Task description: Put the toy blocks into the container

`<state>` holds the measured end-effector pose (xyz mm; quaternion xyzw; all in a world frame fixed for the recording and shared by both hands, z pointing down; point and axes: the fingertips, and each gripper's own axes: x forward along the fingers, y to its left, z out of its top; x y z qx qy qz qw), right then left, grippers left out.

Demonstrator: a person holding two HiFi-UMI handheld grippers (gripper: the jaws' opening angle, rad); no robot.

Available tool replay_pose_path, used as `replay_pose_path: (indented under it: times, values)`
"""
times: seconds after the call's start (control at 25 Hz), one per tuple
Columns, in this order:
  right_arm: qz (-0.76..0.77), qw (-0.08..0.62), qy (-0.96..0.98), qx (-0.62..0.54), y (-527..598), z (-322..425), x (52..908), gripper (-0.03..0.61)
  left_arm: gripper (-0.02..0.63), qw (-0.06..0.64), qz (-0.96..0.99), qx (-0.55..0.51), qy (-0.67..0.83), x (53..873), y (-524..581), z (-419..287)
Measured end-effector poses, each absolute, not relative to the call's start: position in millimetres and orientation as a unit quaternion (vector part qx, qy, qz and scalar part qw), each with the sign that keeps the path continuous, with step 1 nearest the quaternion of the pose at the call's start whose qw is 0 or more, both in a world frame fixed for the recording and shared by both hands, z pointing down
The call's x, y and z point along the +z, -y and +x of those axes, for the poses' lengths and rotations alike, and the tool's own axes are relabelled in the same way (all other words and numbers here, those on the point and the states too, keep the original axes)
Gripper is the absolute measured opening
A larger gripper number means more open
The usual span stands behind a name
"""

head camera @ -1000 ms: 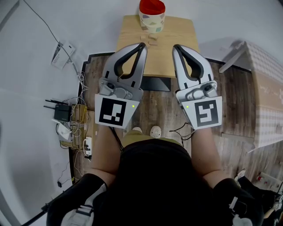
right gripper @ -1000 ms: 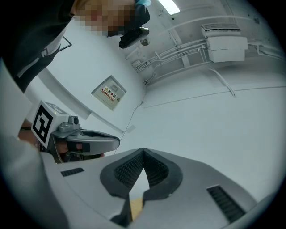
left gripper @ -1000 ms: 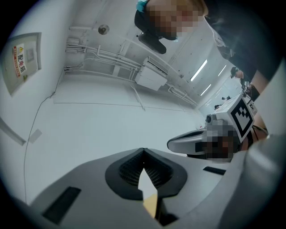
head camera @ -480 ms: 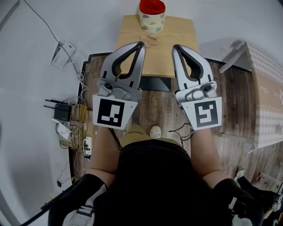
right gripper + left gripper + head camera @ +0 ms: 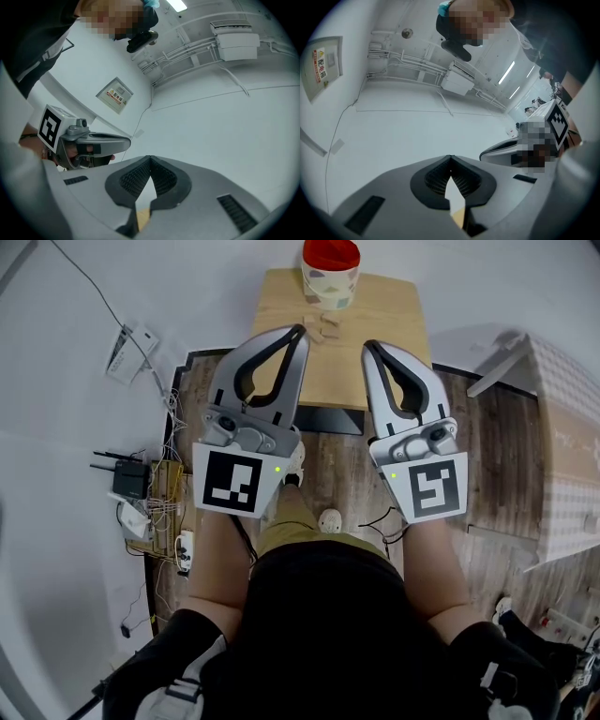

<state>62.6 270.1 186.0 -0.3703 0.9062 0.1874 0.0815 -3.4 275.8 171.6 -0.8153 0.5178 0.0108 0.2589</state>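
Observation:
A patterned cup-like container (image 5: pixel 330 270) with a red inside stands at the far edge of a small wooden table (image 5: pixel 394 306). A few pale wooden toy blocks (image 5: pixel 324 324) lie just in front of it. My left gripper (image 5: pixel 301 330) hangs in the air near the table's front left, its tips just short of the blocks, shut and empty. My right gripper (image 5: pixel 367 344) is held beside it on the right, also shut with nothing in it. Both gripper views point up at a white wall and ceiling; the left gripper (image 5: pixel 450 157) and right gripper (image 5: pixel 150 158) show their tips touching.
The table stands on a wood-look floor (image 5: pixel 511 456) bordered by white flooring. Routers and cables (image 5: pixel 141 493) lie at the left. A checked surface (image 5: pixel 567 427) and a white leg (image 5: pixel 495 367) are at the right. The person's shoes (image 5: pixel 329 519) are below the grippers.
The person has stepped forward, one shoe now beside the left gripper. The table and container sit slightly further right in view. Both grippers stay shut and raised.

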Motion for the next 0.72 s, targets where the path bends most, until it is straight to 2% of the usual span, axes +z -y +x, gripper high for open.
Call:
replay_pose_path:
  times: [0.72]
  values:
    - [-0.409,0.061,-0.895,0.164,-79,-17,200,0.025,0.003,0.23,-0.851,-0.003,-0.471,197,-84,-81]
